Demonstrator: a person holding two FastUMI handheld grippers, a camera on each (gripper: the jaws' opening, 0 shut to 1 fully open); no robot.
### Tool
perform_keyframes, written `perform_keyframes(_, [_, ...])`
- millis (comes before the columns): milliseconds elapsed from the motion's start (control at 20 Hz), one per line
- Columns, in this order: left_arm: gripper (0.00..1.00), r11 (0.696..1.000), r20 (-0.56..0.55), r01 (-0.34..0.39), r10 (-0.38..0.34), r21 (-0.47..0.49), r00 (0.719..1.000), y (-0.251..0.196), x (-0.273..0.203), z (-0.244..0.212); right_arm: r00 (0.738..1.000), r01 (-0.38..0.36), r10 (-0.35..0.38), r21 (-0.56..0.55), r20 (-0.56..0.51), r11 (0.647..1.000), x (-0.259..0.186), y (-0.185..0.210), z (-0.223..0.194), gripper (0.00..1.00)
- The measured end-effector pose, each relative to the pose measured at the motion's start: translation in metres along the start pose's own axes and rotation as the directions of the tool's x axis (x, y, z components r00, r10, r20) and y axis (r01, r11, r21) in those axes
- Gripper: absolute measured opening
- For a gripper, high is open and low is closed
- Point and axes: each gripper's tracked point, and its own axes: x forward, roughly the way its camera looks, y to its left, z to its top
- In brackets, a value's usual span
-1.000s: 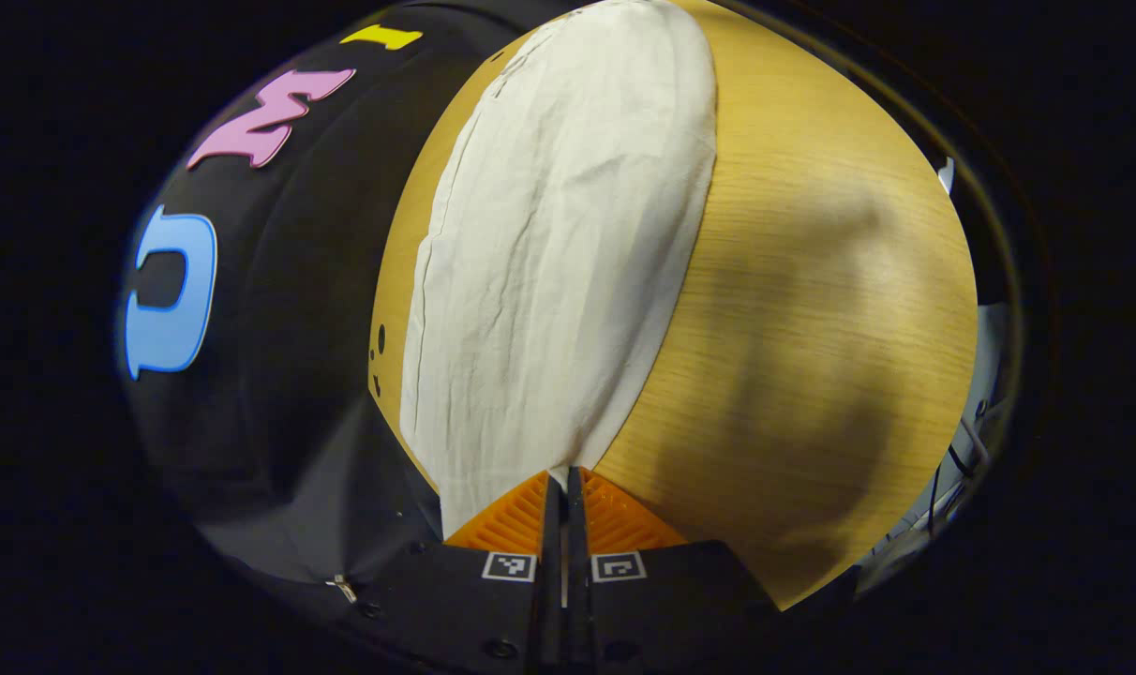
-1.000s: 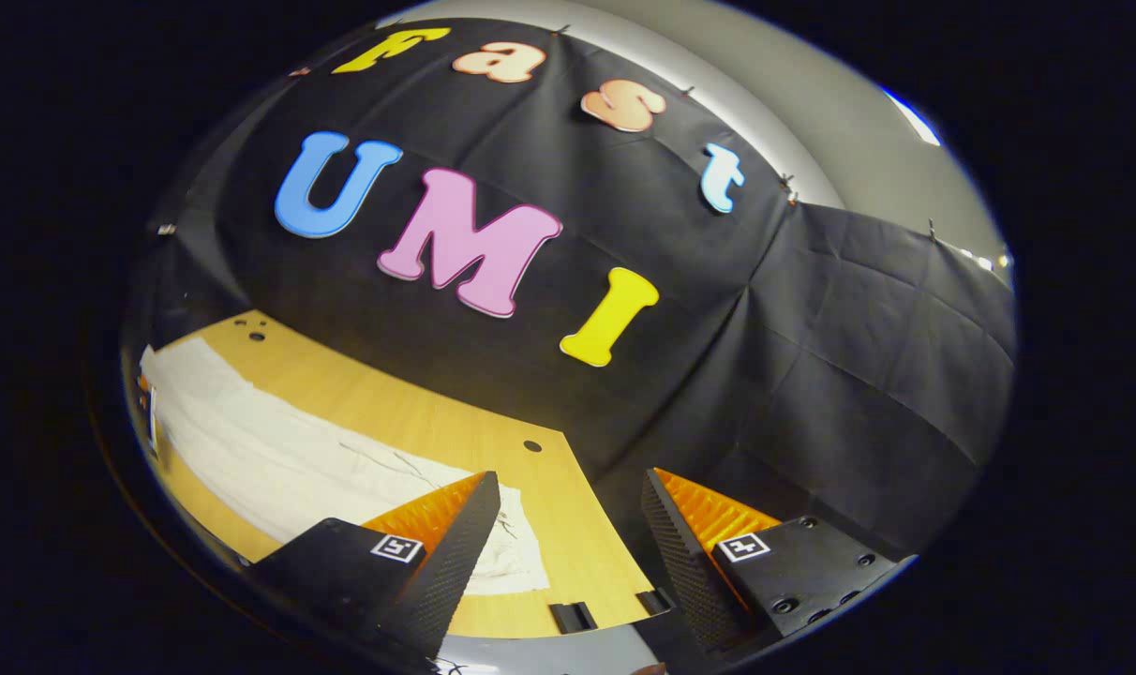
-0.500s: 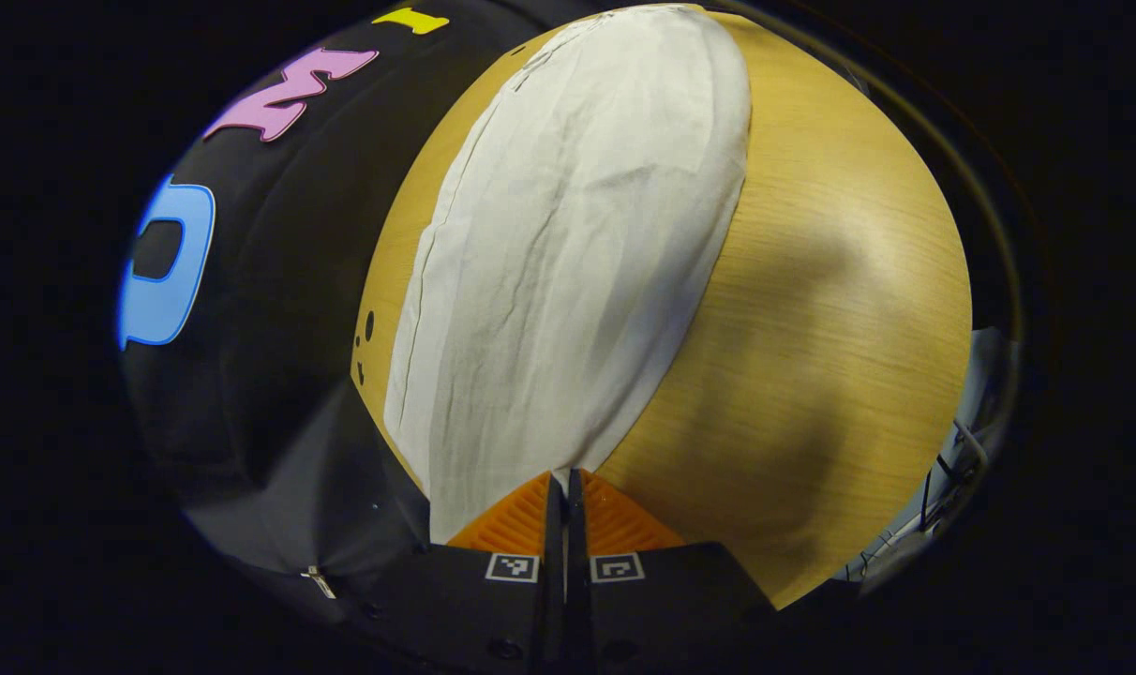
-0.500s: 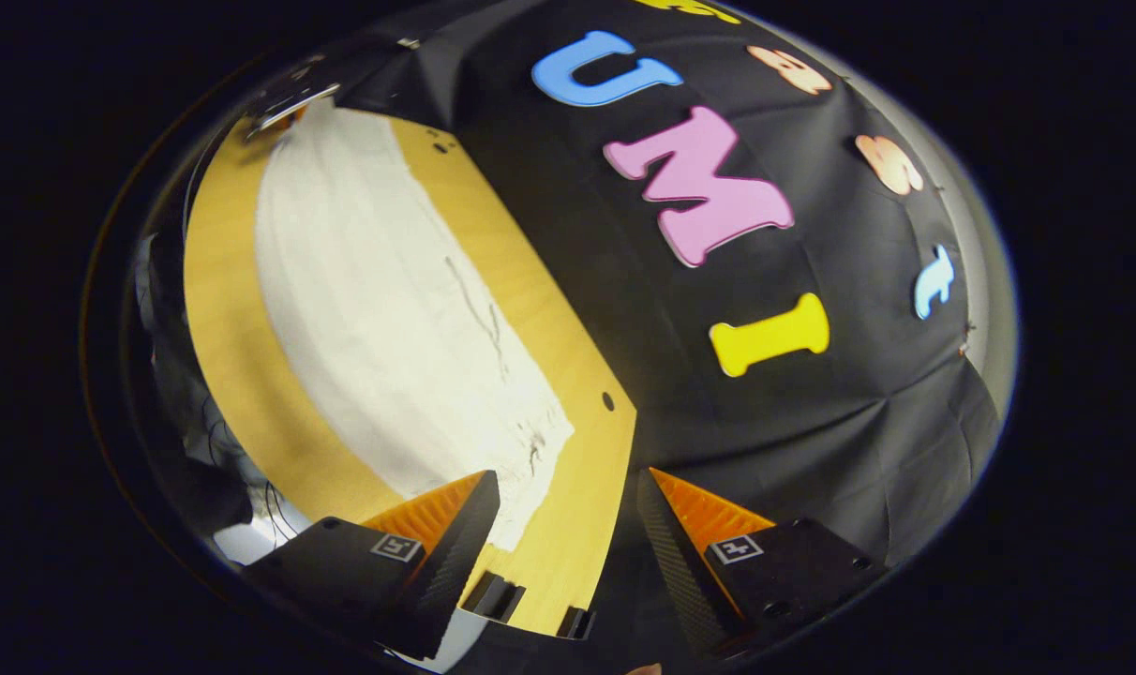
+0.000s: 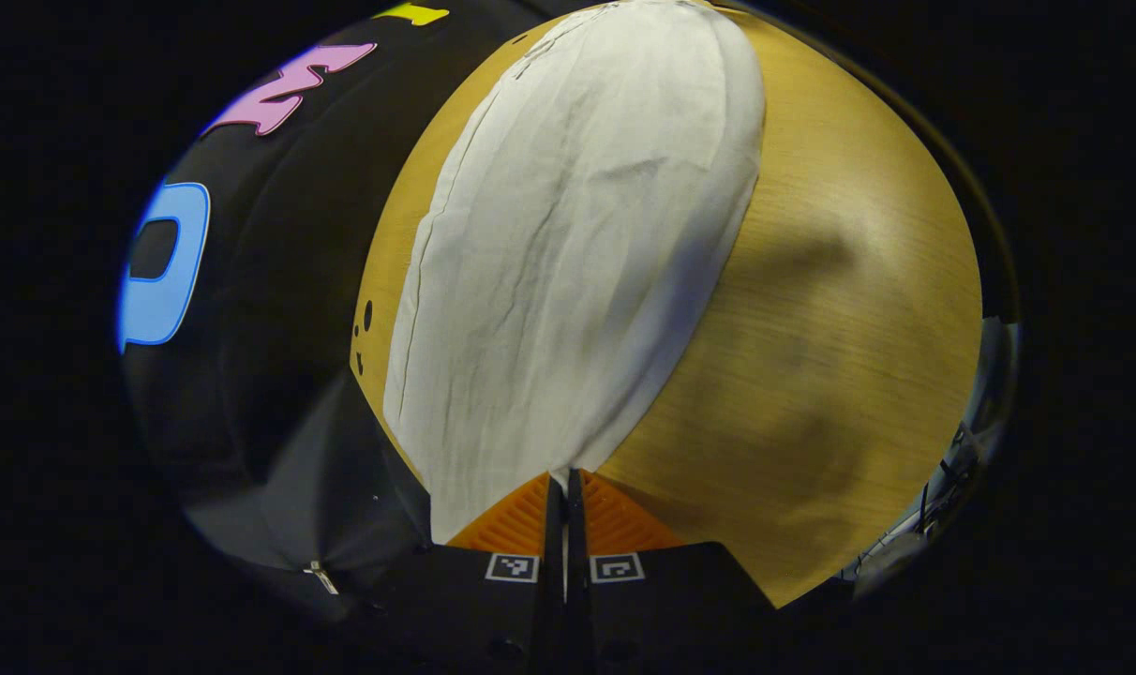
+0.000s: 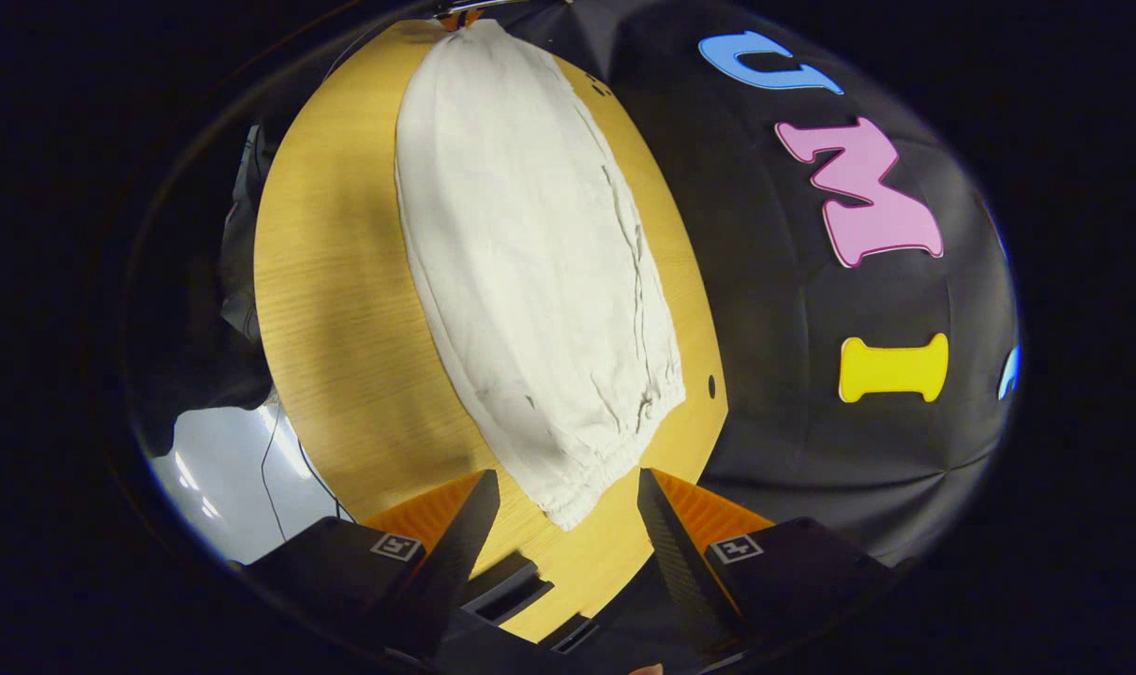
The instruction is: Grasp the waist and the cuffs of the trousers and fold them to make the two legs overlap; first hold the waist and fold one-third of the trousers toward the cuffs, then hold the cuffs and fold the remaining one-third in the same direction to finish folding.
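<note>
The trousers [image 5: 568, 253] lie flat on the wooden table [image 5: 830, 375], stretched lengthwise along the edge that runs beside the black cloth wall [image 5: 277, 309]. The cloth is off-white and lightly creased, and the two legs appear stacked into a single strip.

Left gripper [image 5: 565, 492]: jaws closed, with the near end of the trousers pinched between them. In the left gripper view the fabric tapers straight into the seam between the fingers. That end sits at the table corner next to the wall, close to a few small holes [image 5: 366, 319] in the tabletop.

Right gripper [image 6: 560, 487]: jaws spread wide, holding nothing. It sits at the opposite end of the table, with the gathered, elasticated end [image 6: 605, 459] of the trousers reaching toward the gap between the fingers. Cannot tell whether either finger touches the cloth. A single hole [image 6: 711, 384] marks the table's wall-side edge just beside that gathered end.

In the right gripper view, the far end of the trousers [image 6: 530, 244] reaches the far corner of the table [image 6: 334, 309]. A strip of bare wood runs along the side away from the wall.
</note>
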Motion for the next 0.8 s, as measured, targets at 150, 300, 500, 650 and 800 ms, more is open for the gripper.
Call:
perform_keyframes(150, [0.06,1.000,-0.018,0.006,-0.006,-0.005,1.000,0.002,0.002,0.001,1.000,-0.030,0.030,-0.045,-0.005,0.999,0.017,0.010,-0.004,0.95])
perform_keyframes(300, [0.06,1.000,-0.028,0.004,-0.004,0.005,1.000,0.003,0.003,0.001,0.999,0.033,-0.031,-0.159,0.011,0.987,0.036,-0.002,0.003,0.81])
perform_keyframes(500, [0.06,1.000,-0.042,0.008,-0.009,-0.020,0.999,0.003,0.004,0.002,0.999,-0.028,0.025,-0.121,-0.029,0.992,0.062,0.003,0.004,0.65])
perform_keyframes(650, [0.06,1.000,-0.052,0.006,-0.007,-0.016,0.999,0.004,0.005,0.002,0.995,-0.069,0.062,-0.087,-0.082,0.994,0.065,0.005,0.004,0.08])
perform_keyframes(800, [0.06,1.000,-0.061,-0.005,0.006,0.012,0.998,0.003,0.004,0.001,0.990,-0.107,0.102,-0.057,-0.093,0.993,0.063,0.005,0.002,0.05])
